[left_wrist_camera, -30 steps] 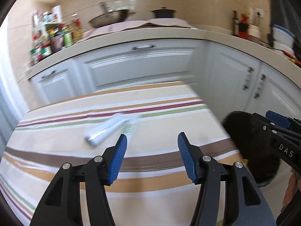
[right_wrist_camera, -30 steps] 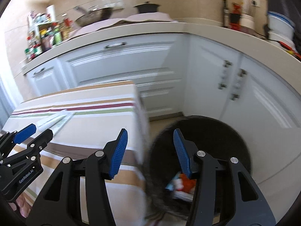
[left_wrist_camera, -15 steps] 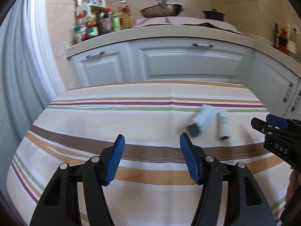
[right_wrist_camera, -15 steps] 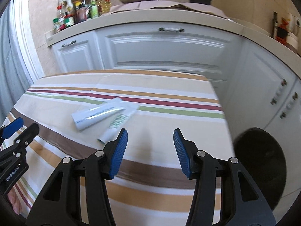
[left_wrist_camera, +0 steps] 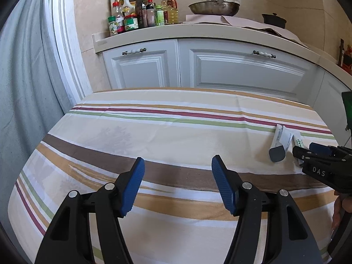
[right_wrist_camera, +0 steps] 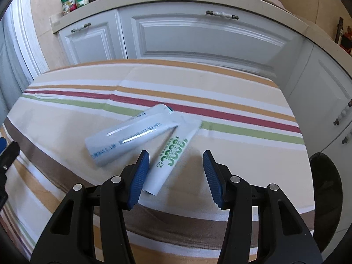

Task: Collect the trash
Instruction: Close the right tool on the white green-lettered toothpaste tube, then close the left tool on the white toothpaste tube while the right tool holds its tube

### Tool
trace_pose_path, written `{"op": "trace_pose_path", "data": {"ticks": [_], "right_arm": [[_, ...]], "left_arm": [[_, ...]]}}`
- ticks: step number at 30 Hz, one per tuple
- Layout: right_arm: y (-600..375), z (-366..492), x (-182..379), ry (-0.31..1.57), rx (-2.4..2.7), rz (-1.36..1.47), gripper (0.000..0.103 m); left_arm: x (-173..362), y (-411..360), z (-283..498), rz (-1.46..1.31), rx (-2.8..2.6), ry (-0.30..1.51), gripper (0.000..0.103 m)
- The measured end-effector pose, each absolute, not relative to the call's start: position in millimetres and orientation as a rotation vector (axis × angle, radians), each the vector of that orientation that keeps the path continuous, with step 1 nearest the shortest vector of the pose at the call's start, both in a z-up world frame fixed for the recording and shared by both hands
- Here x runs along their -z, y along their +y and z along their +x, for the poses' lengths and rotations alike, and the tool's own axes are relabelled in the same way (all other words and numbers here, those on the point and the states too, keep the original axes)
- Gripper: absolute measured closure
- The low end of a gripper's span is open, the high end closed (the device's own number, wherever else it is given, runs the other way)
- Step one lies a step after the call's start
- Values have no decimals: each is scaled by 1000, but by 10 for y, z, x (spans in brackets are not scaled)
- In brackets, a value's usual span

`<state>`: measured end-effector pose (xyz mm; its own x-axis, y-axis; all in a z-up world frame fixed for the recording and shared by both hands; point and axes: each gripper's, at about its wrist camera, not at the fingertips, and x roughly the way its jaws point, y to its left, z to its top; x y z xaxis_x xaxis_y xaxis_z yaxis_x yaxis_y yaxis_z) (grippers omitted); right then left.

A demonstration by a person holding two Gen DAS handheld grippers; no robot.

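Note:
Two white tubes lie on the striped tablecloth [right_wrist_camera: 231, 92]. The larger tube [right_wrist_camera: 132, 135] with blue print lies across the top end of the smaller tube [right_wrist_camera: 173, 154] with green print. My right gripper [right_wrist_camera: 175, 176] is open and empty, hovering just above the cap end of the smaller tube. In the left wrist view the larger tube [left_wrist_camera: 279, 144] and the smaller tube [left_wrist_camera: 299, 142] lie at the table's right side. My left gripper [left_wrist_camera: 177, 187] is open and empty over the table's front middle. The right gripper's [left_wrist_camera: 312, 151] tip shows there beside the tubes.
A black trash bin [right_wrist_camera: 327, 193] stands on the floor right of the table. White cabinets [left_wrist_camera: 242, 68] run behind, with bottles [left_wrist_camera: 136, 17], a wok [left_wrist_camera: 213, 7] and a pot [left_wrist_camera: 274, 19] on the counter. A grey curtain [left_wrist_camera: 24, 88] hangs left.
Both grippers swung left, away from the bin and over the table. The right gripper came down close to the two tubes. Both stayed open.

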<state>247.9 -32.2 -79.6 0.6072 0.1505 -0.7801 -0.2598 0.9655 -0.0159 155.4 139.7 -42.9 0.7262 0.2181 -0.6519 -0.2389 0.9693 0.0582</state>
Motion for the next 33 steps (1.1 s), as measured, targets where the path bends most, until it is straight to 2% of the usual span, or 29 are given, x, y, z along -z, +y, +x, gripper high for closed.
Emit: {"op": "trace_pose_path", "data": {"ticks": [3,8,9,10,23,33], "right_arm": [[-413,2502,794,891,-226,-124,54],[-555,2523,796,886,-235,-115,76],[-581,2522,796,886,-240,-116,84],[-597,2525,796,886,-244,-118,87],[-1073,2484,691,847,-220,-75,88],[-1326,2495,619,828,-209,-50,87]], "left_arm": [[437,1364,1579,-33,-236,717,40],[431,1225,1644,-27,-192,719,39],[425,1181,1658,-24,-181,717,39],[420,1149,1673,-23,-172,717,38],[351,592,1900,34,-44,705,35],[569,297,2211,108,17,776,34]]}}
